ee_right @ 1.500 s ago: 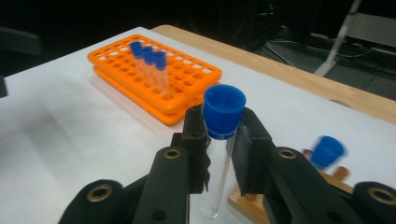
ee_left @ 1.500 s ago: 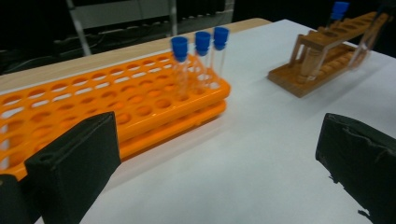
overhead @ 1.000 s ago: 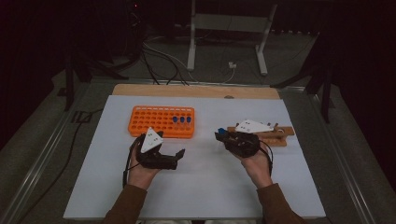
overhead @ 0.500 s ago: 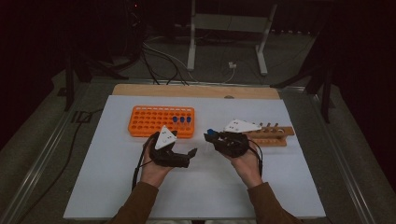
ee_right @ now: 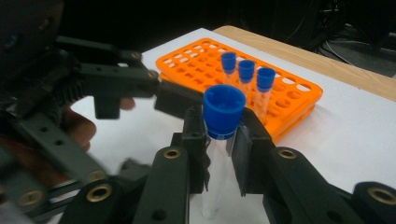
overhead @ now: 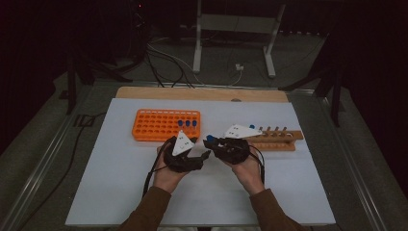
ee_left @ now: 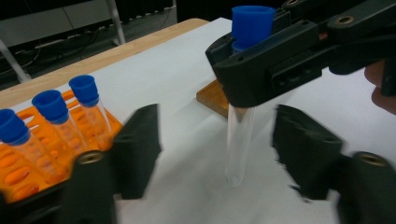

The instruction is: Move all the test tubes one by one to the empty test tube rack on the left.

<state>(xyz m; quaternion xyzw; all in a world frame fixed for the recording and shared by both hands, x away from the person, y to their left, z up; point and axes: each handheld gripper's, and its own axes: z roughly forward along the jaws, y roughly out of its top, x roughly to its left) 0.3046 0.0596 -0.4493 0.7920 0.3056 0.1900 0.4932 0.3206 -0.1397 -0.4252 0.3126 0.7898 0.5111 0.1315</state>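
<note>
The left gripper (ee_left: 217, 154) has just been closing — its jaws flank the tube (ee_left: 238, 144) without touching. The right gripper (ee_right: 219, 154) clamps that tube just under its blue cap (ee_right: 224, 109), upright above the bench (overhead: 120, 192).

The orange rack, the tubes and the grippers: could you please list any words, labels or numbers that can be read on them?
None can be read.
Grey plate on the left gripper: small dark marks, too small to read.
Grey plate on the right gripper: the same.
Orange rack, blue-capped tubes, wooden rack: no lettering visible.
</note>
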